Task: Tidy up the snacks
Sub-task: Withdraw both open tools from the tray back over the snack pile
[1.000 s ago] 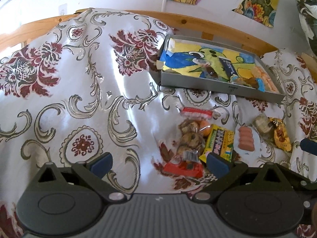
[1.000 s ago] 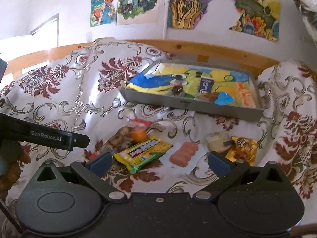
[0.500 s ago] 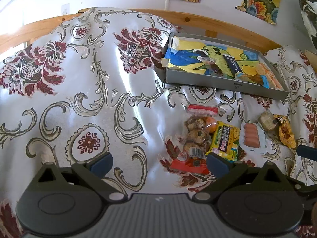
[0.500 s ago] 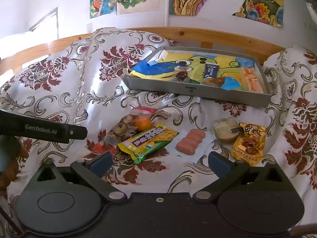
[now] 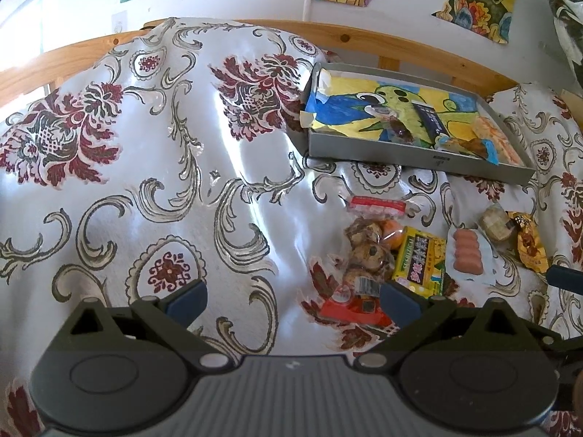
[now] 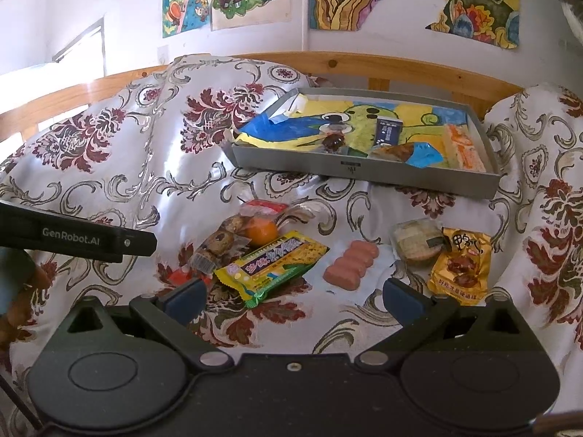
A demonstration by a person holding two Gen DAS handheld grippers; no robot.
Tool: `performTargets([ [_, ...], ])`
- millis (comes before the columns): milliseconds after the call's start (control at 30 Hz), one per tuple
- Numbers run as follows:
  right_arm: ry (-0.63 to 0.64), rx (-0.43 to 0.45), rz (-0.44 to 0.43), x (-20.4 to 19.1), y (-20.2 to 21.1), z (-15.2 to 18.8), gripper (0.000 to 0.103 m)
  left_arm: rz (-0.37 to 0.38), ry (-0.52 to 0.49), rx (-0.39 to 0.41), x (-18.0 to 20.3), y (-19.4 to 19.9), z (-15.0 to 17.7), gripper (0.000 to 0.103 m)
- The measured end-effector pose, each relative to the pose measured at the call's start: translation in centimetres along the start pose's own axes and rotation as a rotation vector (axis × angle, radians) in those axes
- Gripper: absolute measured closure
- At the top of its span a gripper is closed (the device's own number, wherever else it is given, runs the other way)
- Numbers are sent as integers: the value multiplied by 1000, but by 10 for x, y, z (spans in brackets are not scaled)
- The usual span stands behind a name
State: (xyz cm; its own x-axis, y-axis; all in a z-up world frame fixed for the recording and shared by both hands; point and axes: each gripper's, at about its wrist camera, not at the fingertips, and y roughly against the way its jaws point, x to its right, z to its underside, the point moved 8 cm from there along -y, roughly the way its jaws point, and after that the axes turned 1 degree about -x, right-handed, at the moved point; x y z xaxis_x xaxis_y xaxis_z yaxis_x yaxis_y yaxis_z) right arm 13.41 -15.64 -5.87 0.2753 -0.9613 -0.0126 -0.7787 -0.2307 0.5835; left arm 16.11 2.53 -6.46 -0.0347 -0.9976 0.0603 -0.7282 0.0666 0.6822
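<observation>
Two claws agape above snacks

— What hides beside the yellow snack packet?
— The clear bag of eggs lies partly under it; its red end sits behind a left fingertip.
— And the packet's print?
— Too small to read.

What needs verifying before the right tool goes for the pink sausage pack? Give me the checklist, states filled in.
1. Right tool open, holding nothing: ok.
2. Pink sausage pack lying clear of the yellow corn-snack wrapper: ok.
3. Left tool open, holding nothing: ok.
4. Grey tray has free floor space: ok.
5. Left tool's arm out of the right tool's path: ok.
6. Pack's transparent wrap intact: cannot tell.
</observation>
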Motion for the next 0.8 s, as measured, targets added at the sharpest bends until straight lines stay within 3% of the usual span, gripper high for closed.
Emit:
performTargets([
  [300,6,35,7,0,-7,1,1,14,-15,14,4,-7,-10,1],
  [800,24,20,13,7,-54,-6,1,57,-61,-4,14,-31,-24,1],
])
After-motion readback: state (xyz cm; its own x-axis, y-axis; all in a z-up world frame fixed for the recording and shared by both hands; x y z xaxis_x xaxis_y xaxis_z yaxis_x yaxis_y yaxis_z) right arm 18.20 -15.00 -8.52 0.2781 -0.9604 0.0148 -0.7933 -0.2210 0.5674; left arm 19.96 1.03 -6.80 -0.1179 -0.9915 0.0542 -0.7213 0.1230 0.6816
